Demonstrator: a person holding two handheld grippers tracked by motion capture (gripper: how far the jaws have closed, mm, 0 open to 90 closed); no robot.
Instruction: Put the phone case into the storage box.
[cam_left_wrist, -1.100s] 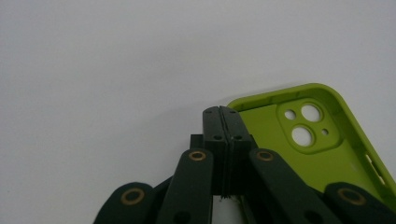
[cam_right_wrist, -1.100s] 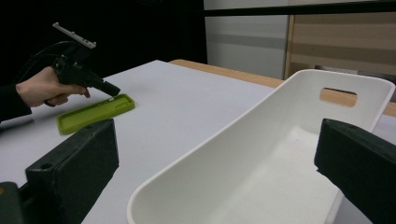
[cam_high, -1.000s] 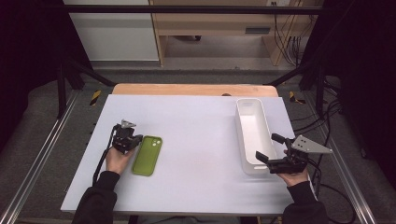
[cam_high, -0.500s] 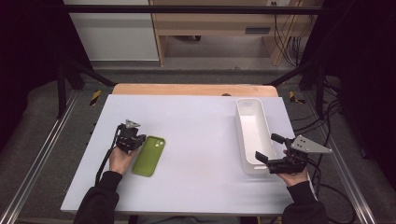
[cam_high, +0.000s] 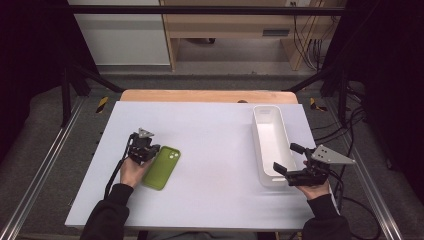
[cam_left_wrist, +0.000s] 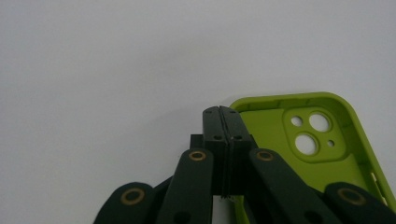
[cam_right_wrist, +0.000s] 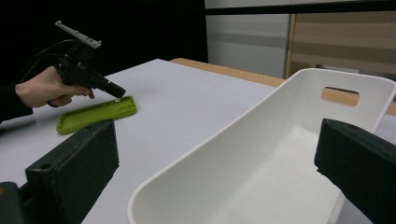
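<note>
On the table (cam_high: 215, 200), an unmarked green case (cam_high: 161, 167).

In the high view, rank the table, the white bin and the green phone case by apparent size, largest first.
1. Table, by far the largest.
2. White bin, long and narrow.
3. Green phone case, clearly smallest; it lies nearer the camera than most of the bin, yet looks smaller.

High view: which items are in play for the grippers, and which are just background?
In play:
- green phone case, left gripper shut at its edge
- white bin, right gripper open around its near end

Background:
- wooden furniture behind the table
- cables on the floor
</note>
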